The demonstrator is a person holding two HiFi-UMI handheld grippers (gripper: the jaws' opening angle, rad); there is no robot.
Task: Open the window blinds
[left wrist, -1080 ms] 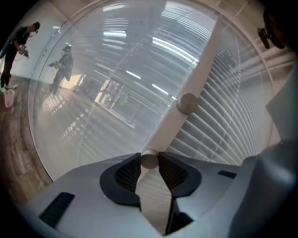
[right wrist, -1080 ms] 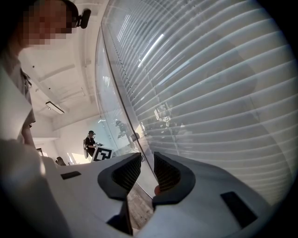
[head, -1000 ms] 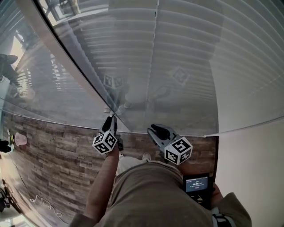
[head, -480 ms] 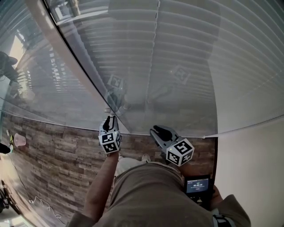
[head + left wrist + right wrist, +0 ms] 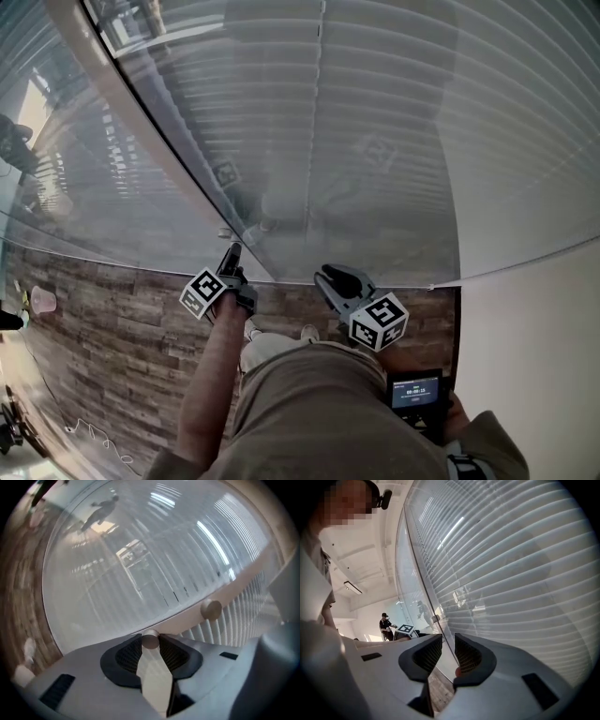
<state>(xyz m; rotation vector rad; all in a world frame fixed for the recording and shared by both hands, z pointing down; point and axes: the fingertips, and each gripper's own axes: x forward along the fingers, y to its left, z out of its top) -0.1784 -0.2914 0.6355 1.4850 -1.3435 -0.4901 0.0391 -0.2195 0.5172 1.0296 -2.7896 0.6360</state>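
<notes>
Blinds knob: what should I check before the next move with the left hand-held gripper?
1. Left hand-held gripper shut on the knob: ok.
2. Knob centred between the pads: ok.
3. Right hand-held gripper open and empty: ok.
4. Slats tilted open: not ok, they look shut in the head view.
5. Second knob untouched: ok.
6. Which turning direction opens the slats: cannot tell.

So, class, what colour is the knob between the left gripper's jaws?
The knob is plain cream-beige, with no pattern. It shows best in the left gripper view.
</notes>
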